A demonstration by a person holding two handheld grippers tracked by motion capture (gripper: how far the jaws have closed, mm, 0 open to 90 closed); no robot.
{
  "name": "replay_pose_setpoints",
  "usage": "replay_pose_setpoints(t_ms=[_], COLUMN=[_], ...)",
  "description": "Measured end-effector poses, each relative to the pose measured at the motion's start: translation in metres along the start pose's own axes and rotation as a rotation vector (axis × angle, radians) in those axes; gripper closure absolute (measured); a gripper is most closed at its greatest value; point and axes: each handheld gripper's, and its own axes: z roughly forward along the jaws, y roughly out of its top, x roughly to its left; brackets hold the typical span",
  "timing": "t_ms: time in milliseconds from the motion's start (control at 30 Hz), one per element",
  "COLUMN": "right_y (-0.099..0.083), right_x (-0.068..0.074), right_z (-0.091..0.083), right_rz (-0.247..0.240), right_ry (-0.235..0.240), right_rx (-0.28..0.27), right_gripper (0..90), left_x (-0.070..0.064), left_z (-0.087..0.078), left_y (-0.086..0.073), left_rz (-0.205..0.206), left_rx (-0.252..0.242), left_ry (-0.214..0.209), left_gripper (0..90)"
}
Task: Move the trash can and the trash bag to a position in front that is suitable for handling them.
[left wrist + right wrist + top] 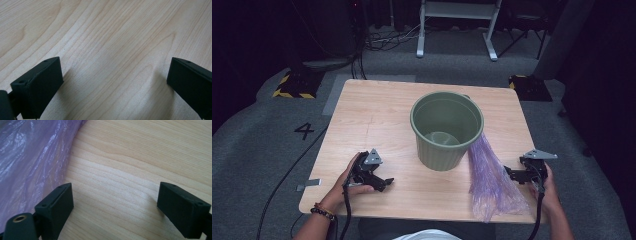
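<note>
A green plastic bucket (pixel 446 129) stands upright near the middle of the wooden table (pixel 372 120). A thin purple plastic bag (pixel 492 177) lies flat to its right, reaching from the bucket's rim to the front edge; the bag (pixel 27 162) also lies at the left of the right gripper view. My left gripper (pixel 386 182) rests low on the table at the front left, open, with bare wood between its jaws (pixel 113 82). My right gripper (pixel 509 173) sits just right of the bag, open (pixel 115 202) over bare wood, its left jaw beside the bag's edge.
A white-legged table frame (pixel 457 25) and cables lie on the grey floor beyond the table. Yellow-black striped floor blocks (pixel 292 86) sit at the far corners. A "4" is marked on the floor (pixel 304 131) to the left.
</note>
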Motion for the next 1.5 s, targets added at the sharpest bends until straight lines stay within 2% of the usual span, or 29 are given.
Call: replay_pose_setpoints(t_ms=[300, 500, 533, 700, 767, 800, 900, 1000, 1100, 1167, 1200, 1333, 1367, 1433, 1500], right_y=[0.000, 0.002, 0.005, 0.014, 0.023, 0.023, 0.031, 0.035, 0.042, 0.046, 0.050, 0.054, 0.056, 0.058, 0.061], right_x=[-0.001, 0.000, 0.002, 0.005, 0.012, 0.012, 0.023, 0.027, 0.034, 0.038, 0.044, 0.054, 0.061, 0.064, 0.066], right_z=[-0.001, -0.009, -0.017, -0.032, -0.044, -0.044, -0.053, -0.057, -0.064, -0.068, -0.068, -0.064, -0.060, -0.059, -0.055], right_rz=[0.006, -0.023, -0.033, -0.045, -0.077, -0.077, -0.117, -0.128, -0.142, -0.146, -0.171, -0.198, -0.222, -0.224, -0.225], right_ry=[0.013, 0.009, 0.016, 0.048, 0.080, 0.080, 0.118, 0.131, 0.152, 0.183, 0.195, 0.205, 0.205, 0.198, 0.215], right_rx=[-0.005, -0.026, -0.047, -0.110, -0.139, -0.139, -0.150, -0.154, -0.183, -0.209, -0.216, -0.202, -0.176, -0.158, -0.144], right_gripper=[16.1, 17.1, 17.1, 17.1, 17.1, 17.1, 17.3, 18.3, 19.8, 19.7, 19.7, 19.9, 20.0, 20.3, 20.6], left_x=[0.000, 0.000, 0.000, 0.000, 0.000, 0.000, 0.000, 0.000, 0.000, 0.000, 0.000, 0.000, 0.000, 0.000, 0.000], left_z=[0.000, 0.000, 0.000, 0.000, 0.000, 0.000, 0.000, 0.000, 0.000, 0.000, 0.000, 0.000, 0.000, 0.000, 0.000], left_y=[0.000, 0.000, 0.000, 0.000, 0.000, 0.000, 0.000, 0.000, 0.000, 0.000, 0.000, 0.000, 0.000, 0.000, 0.000], left_rz=[0.000, 0.000, -0.001, -0.001, -0.001, 0.000, -0.001, -0.001, 0.000, -0.001, -0.001, 0.000, -0.001, -0.001, -0.001], left_rx=[0.000, 0.000, 0.000, 0.000, 0.001, 0.000, 0.001, 0.001, 0.001, 0.001, 0.001, 0.000, 0.001, 0.001, 0.001], left_ry=[0.000, 0.001, 0.001, 0.001, 0.001, 0.001, 0.001, 0.001, 0.002, 0.001, 0.001, 0.001, 0.001, 0.001, 0.001], left_gripper=[0.2, 0.2, 0.2, 0.2, 0.2, 0.2, 0.2, 0.2, 0.2, 0.2, 0.2, 0.2, 0.2, 0.2, 0.2])
